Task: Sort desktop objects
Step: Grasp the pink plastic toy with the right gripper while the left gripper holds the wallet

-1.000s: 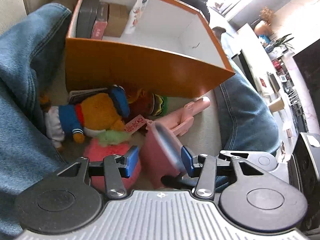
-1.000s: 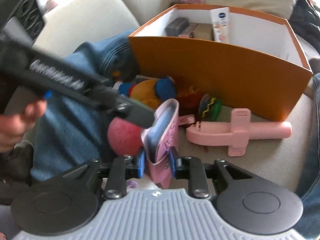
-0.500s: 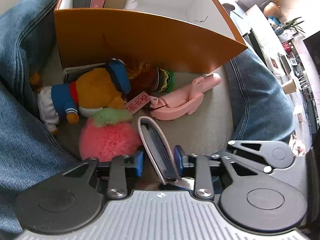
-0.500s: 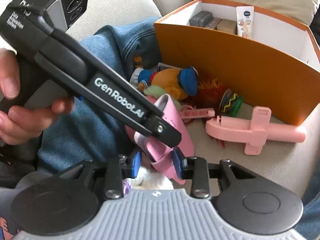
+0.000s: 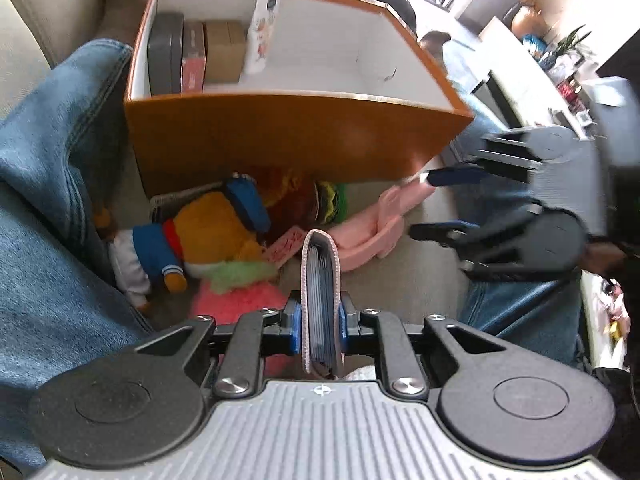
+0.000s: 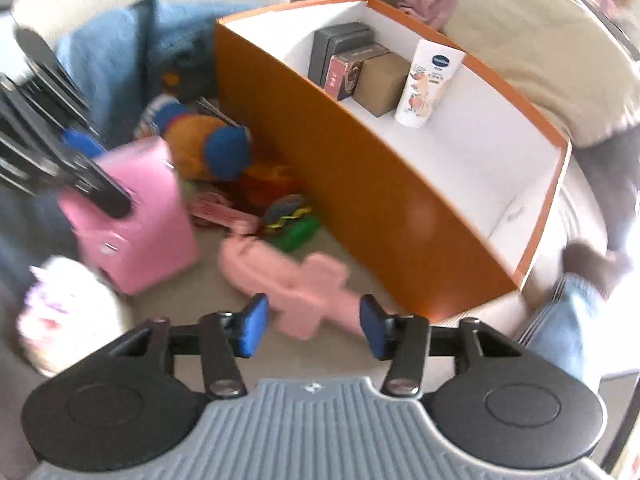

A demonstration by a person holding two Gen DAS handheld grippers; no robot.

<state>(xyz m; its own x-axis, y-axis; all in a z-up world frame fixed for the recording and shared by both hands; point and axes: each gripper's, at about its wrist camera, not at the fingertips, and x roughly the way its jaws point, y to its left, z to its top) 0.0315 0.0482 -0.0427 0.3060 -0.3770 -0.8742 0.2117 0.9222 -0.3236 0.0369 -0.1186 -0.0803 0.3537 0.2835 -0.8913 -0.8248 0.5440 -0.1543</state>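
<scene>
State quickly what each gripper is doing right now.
Left gripper: closed on the pink wallet, jaws just closing.
Right gripper: open, holding nothing, jaws just opening.

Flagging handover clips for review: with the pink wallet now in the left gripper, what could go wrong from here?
1. The left gripper pinches the pink wallet only near one end, so it could pivot or slip on the way to the orange box.
2. The right gripper, jaws just opened and empty, hovers over the pink tool and may knock it.

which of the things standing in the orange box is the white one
The white tube with the blue logo, rightmost in the row along the orange box wall. The other three are a dark grey case, a red box and a brown carton.
</scene>
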